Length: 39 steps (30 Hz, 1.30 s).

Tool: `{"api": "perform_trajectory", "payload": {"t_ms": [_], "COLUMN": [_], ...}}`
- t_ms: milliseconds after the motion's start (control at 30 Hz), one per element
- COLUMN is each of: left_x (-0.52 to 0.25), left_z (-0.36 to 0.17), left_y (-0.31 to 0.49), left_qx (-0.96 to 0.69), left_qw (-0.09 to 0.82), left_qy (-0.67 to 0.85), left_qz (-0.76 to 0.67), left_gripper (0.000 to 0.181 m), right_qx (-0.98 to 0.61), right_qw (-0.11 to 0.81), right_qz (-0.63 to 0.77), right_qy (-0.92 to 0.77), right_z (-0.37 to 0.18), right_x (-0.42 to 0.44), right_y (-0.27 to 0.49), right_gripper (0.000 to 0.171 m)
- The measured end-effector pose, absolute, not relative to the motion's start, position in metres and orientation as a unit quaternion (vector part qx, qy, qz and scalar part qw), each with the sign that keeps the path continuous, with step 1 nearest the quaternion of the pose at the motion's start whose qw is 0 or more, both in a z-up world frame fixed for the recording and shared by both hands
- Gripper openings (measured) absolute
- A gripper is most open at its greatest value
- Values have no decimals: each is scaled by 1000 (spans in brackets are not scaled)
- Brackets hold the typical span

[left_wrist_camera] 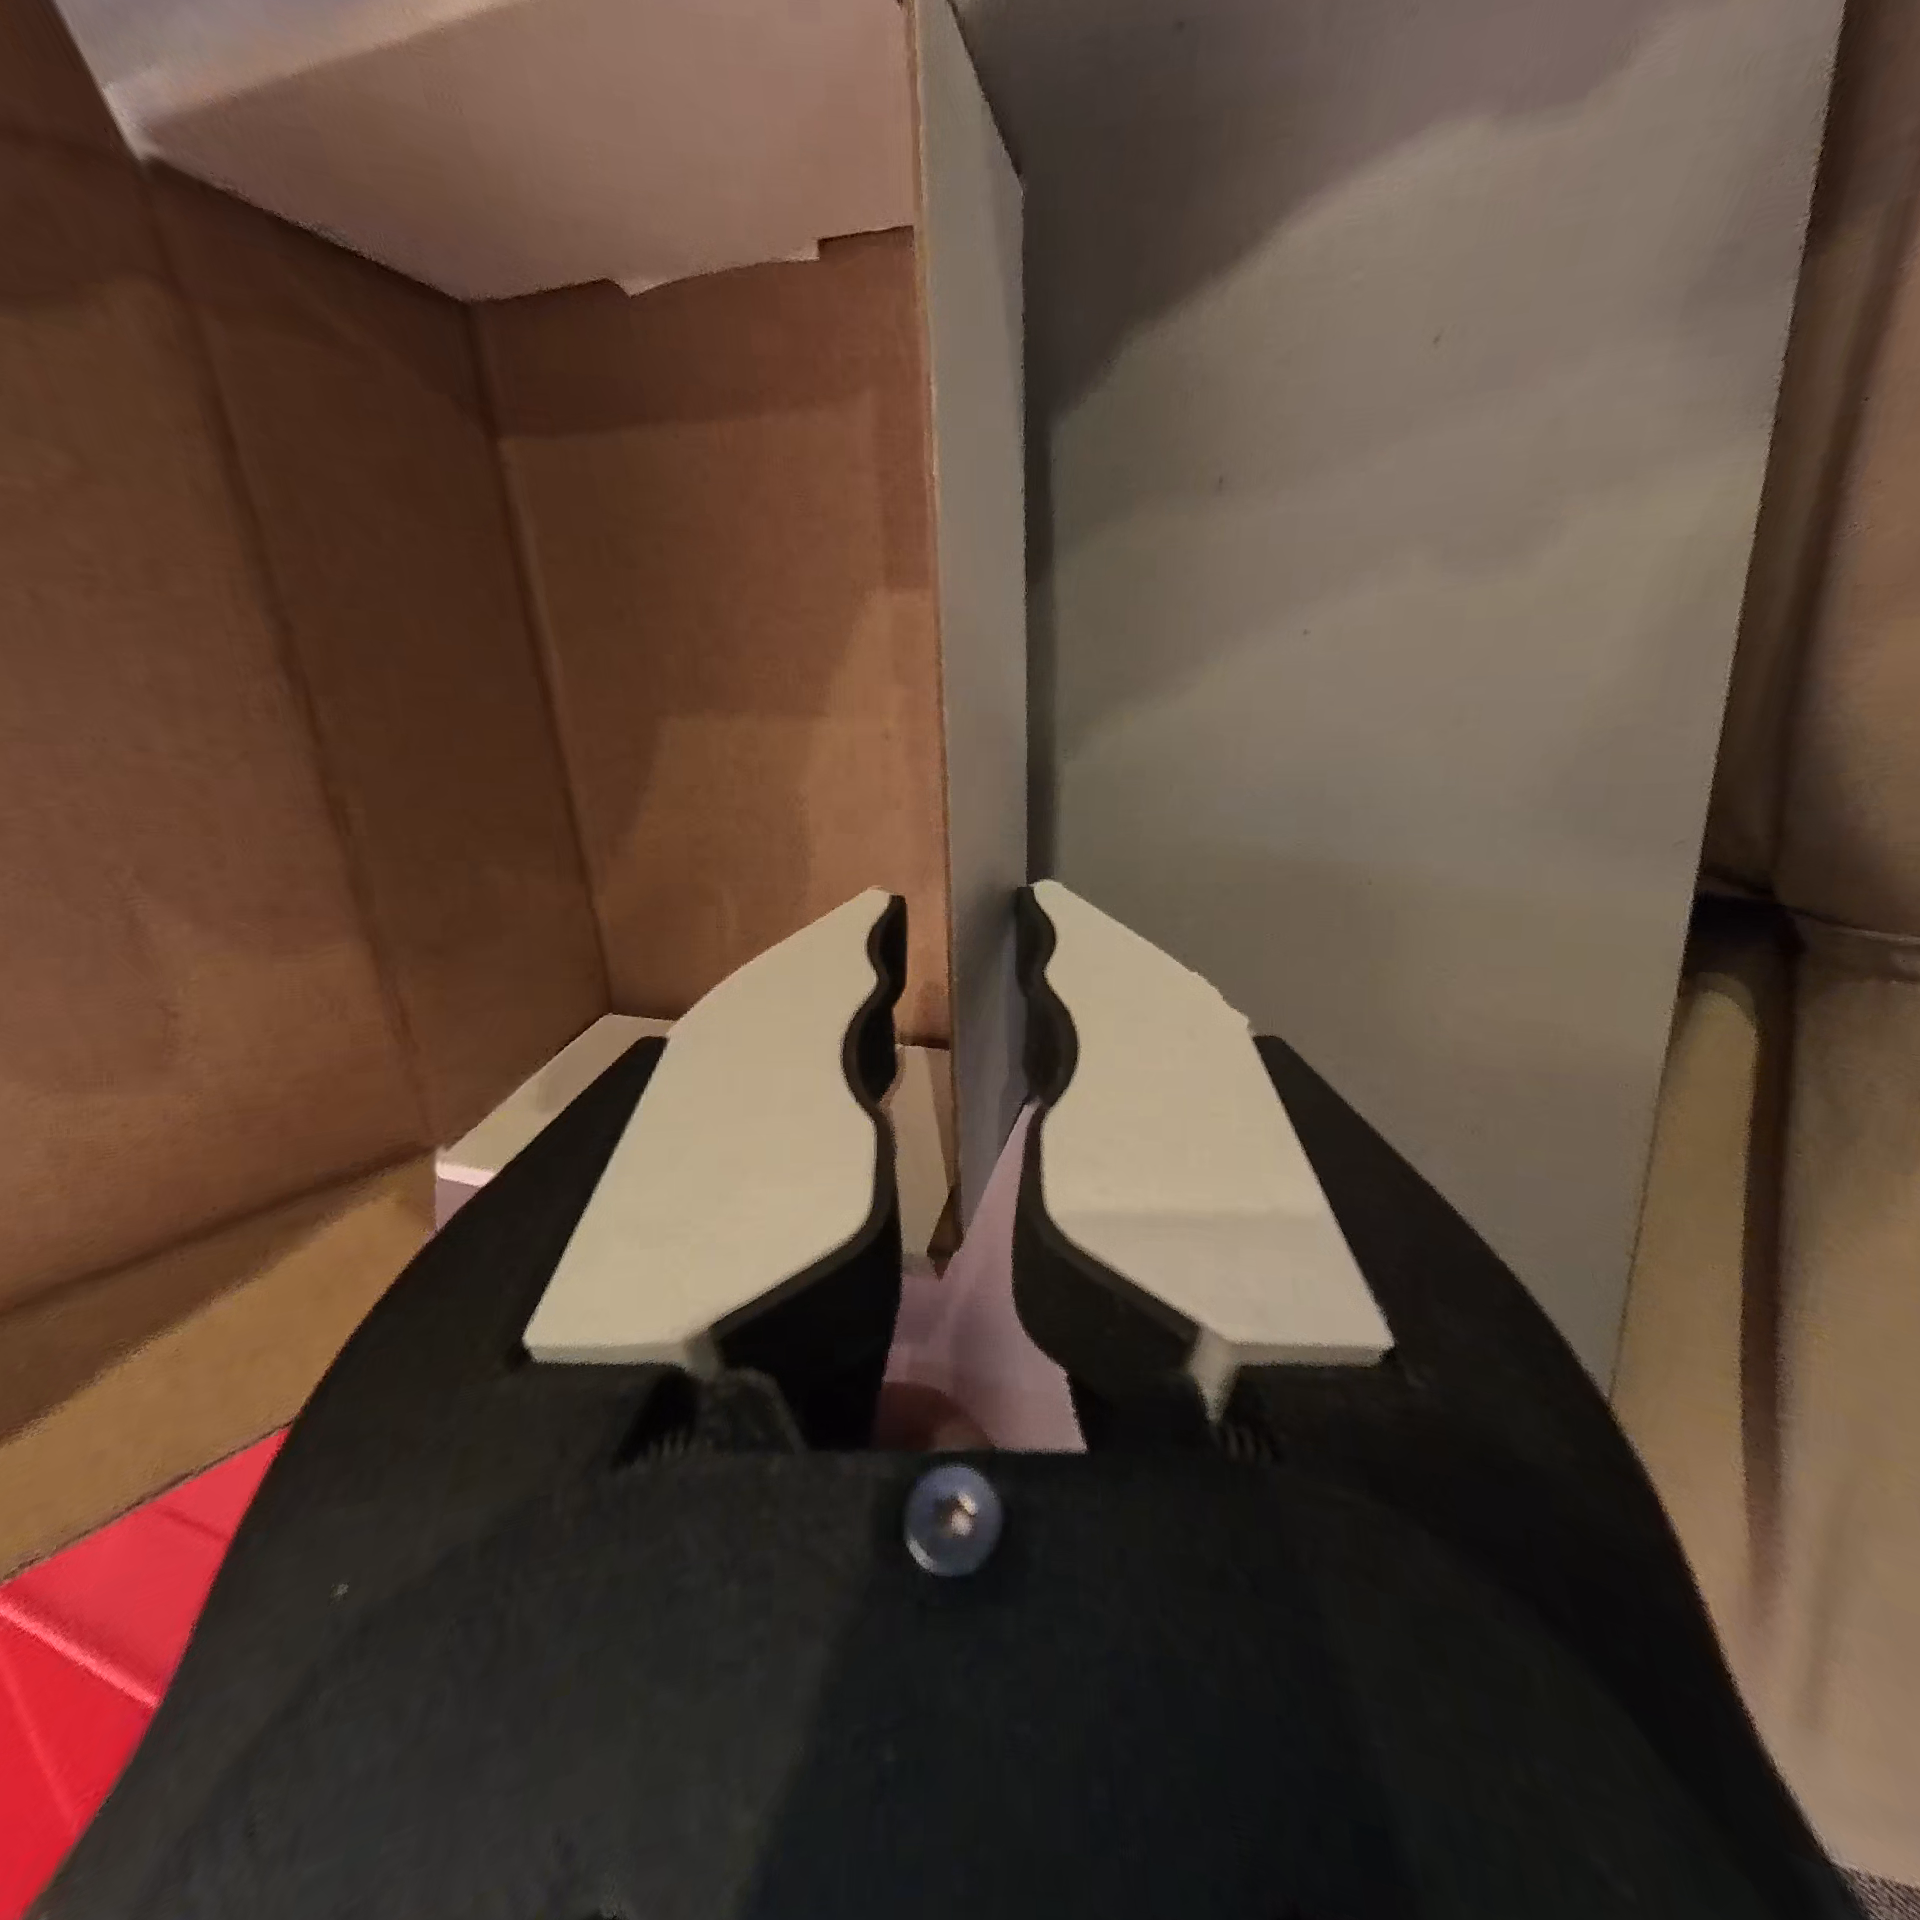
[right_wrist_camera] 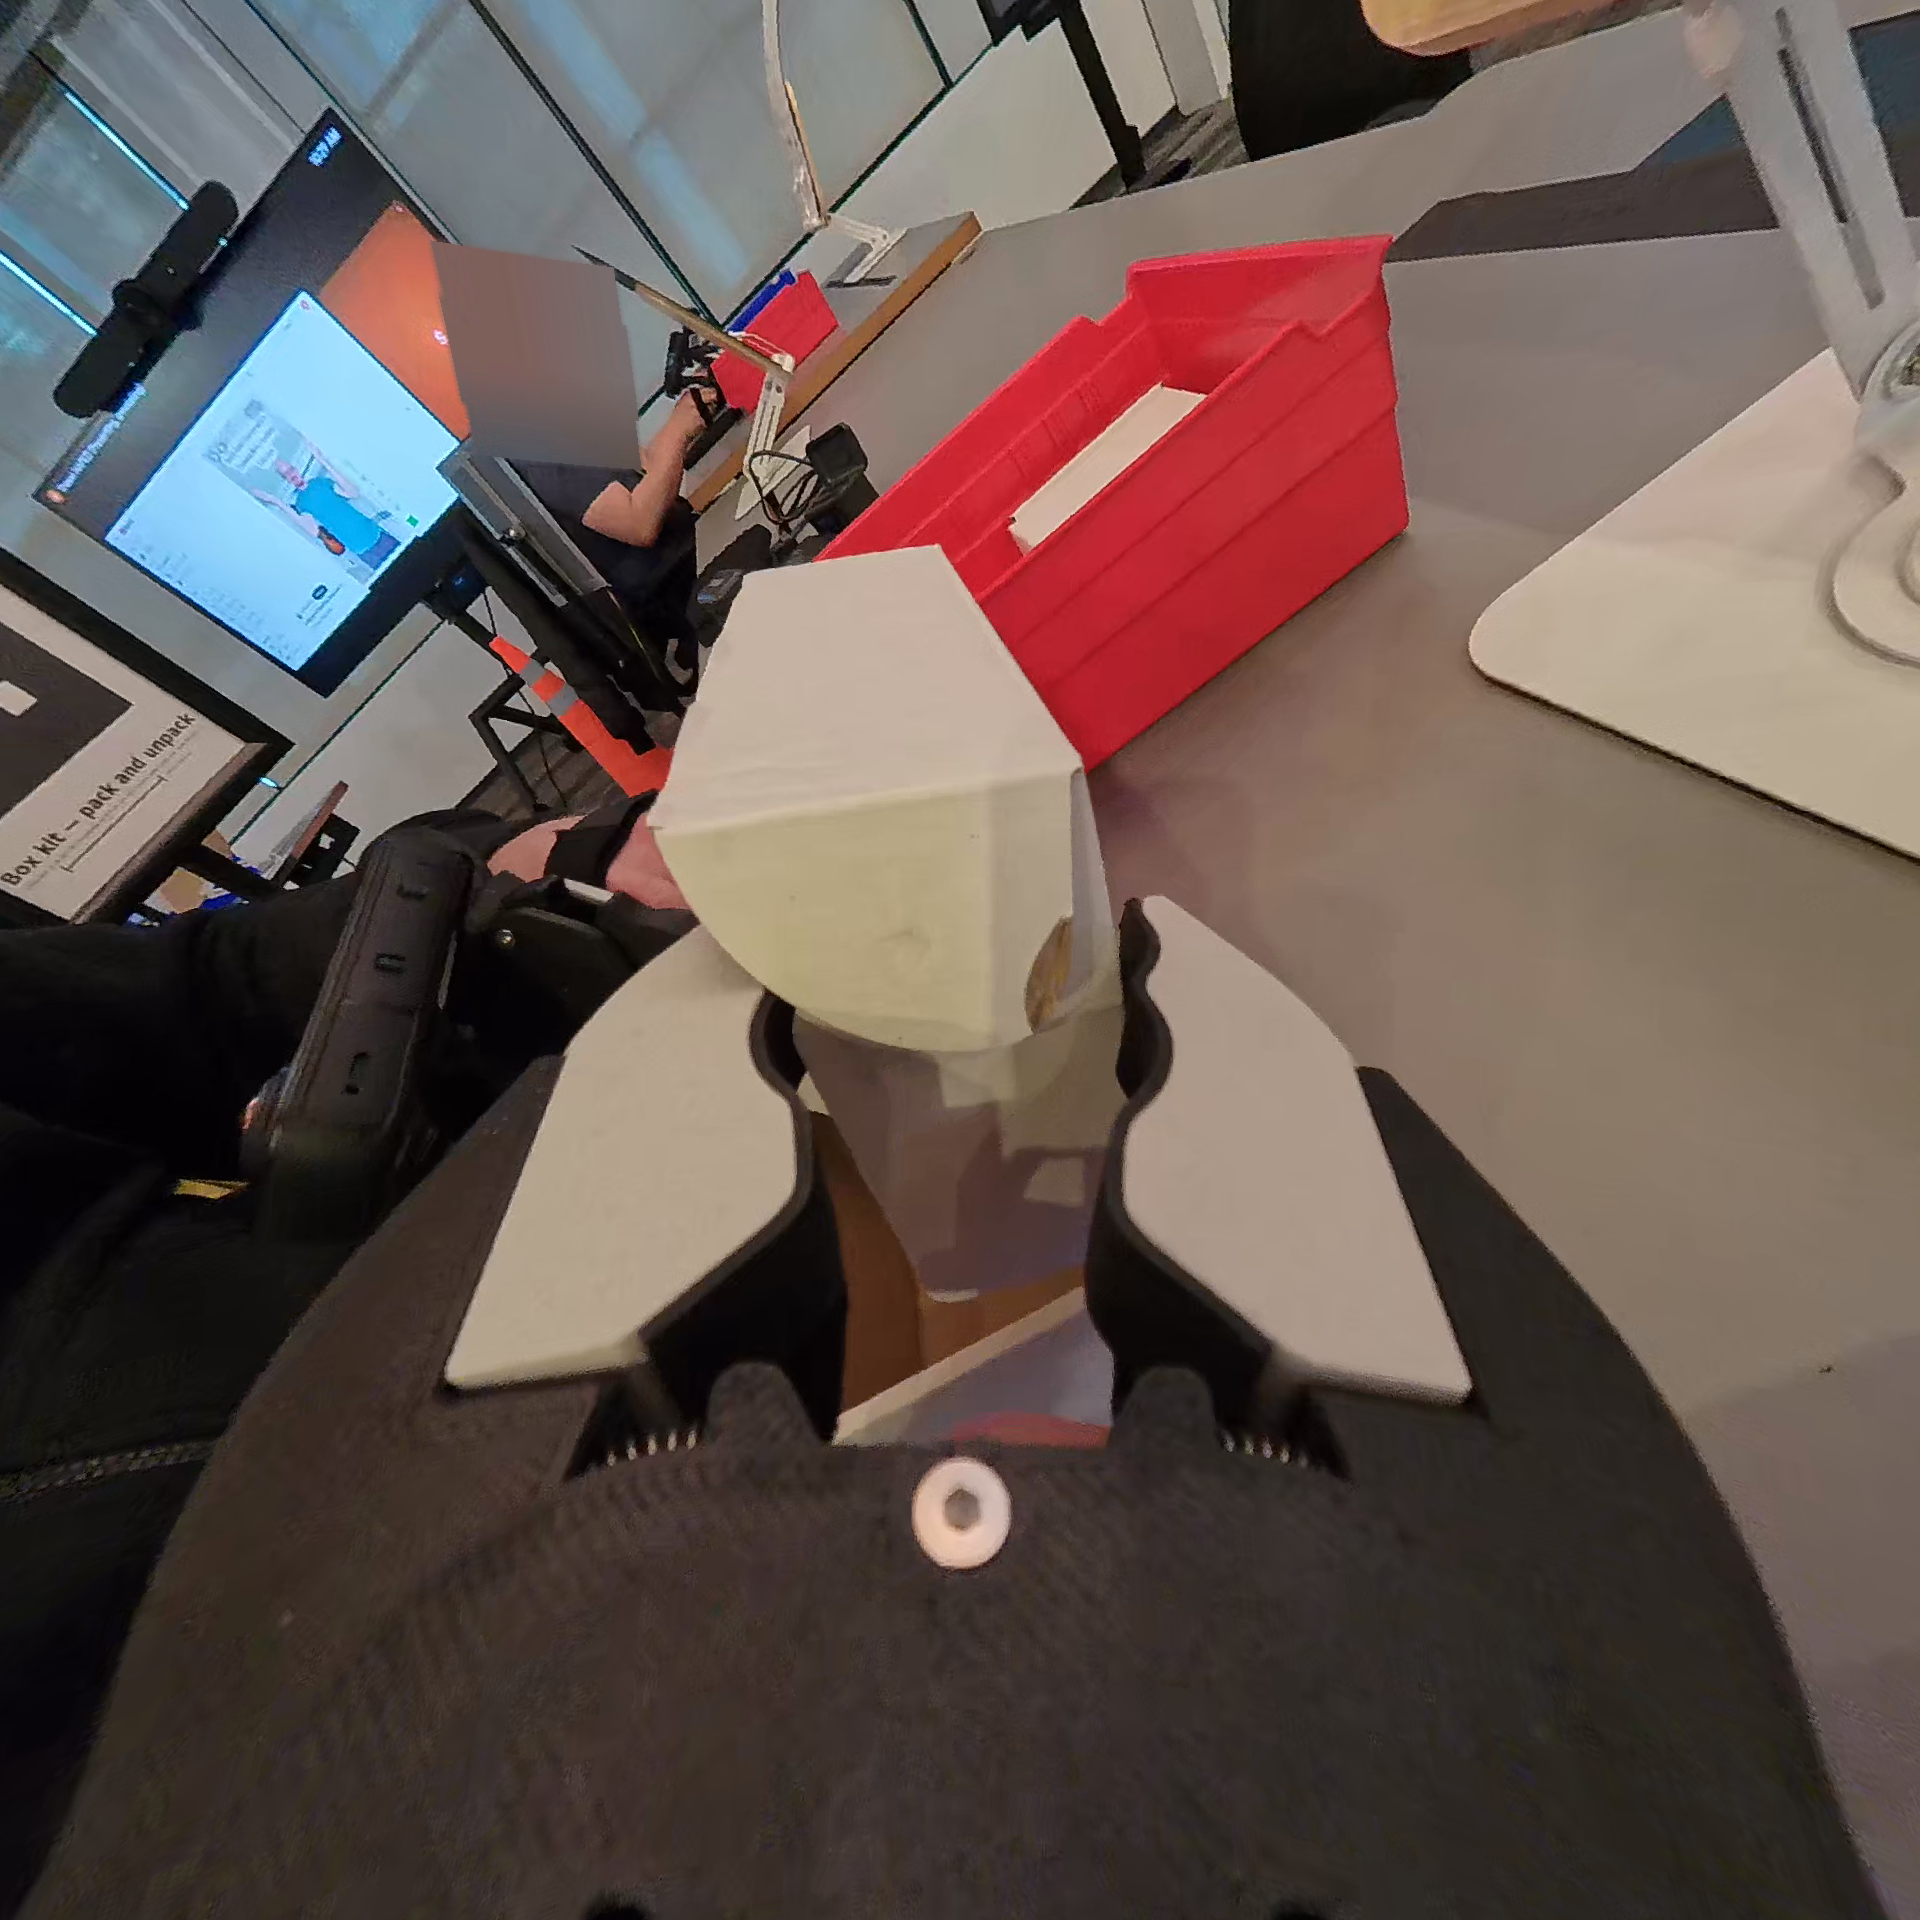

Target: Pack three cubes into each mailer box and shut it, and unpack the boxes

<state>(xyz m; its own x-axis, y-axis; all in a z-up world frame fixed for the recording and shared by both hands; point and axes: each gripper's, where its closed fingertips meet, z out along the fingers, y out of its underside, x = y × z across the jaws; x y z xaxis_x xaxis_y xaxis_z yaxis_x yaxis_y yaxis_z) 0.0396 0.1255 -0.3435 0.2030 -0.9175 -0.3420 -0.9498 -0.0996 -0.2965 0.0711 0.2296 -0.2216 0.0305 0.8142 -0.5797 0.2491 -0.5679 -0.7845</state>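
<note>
The left tool [left_wrist_camera: 961, 920] has its two pale, wavy-edged fingers [left_wrist_camera: 748, 1122] drawn close around a thin upright cardboard panel [left_wrist_camera: 982, 623] of the mailer box [left_wrist_camera: 312, 675]. The panel edge runs straight up between the black rubbery pads, and whether the pads actually press it cannot be told. To the left of that panel lies the box's brown, matte corrugated interior with visible fold creases. To the panel's right is the smooth grey-white outer face [left_wrist_camera: 1403, 623]. Below the box, at the lower left, a patch of glossy red plastic [left_wrist_camera: 94, 1662] shows.

In the right wrist view, the right tool [right_wrist_camera: 940, 961] is spread apart, and a white cardboard flap with a rounded edge [right_wrist_camera: 873, 821] sits between and just above its fingertips. One finger [right_wrist_camera: 644, 1174] lies partly under the flap's curve, and the other stands just beside a small torn brown spot on the flap. Behind the flap a red plastic bin [right_wrist_camera: 1195, 561] with ribbed, stepped walls rests on the smooth grey bench [right_wrist_camera: 1455, 935], with a flat white piece [right_wrist_camera: 1112, 468] inside it. To the right of the bin a white rounded-corner base plate [right_wrist_camera: 1714, 644] lies on the bench. Left of the flap a black-gloved hand [right_wrist_camera: 582, 847] shows.
</note>
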Motion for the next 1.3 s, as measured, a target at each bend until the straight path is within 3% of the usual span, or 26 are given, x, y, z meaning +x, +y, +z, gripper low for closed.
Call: {"api": "perform_trajectory", "payload": {"t_ms": [300,600,867,1167,1300], "left_x": [39,36,34,30,27], "left_z": [-345,-345,-345,-326,-318], "left_y": [126,128,130,143,145], "left_qx": [-740,-739,-743,-770,-775], "left_qw": [227,227,232,280,290], "left_qy": [632,631,625,572,561], "left_qz": [45,60,62,42,34], "left_gripper": [25,26,30,83,84], "right_qx": [-709,-704,-708,-716,-717], "right_qw": [279,254,261,265,272], "right_qz": [561,559,553,545,541], "right_qy": [-324,-357,-354,-346,-346], "right_z": [-226,-229,-231,-238,-239], "right_x": [80,87,95,98,98], "right_y": [227,199,191,198,200], "right_gripper": [58,86,87,65,61]}}
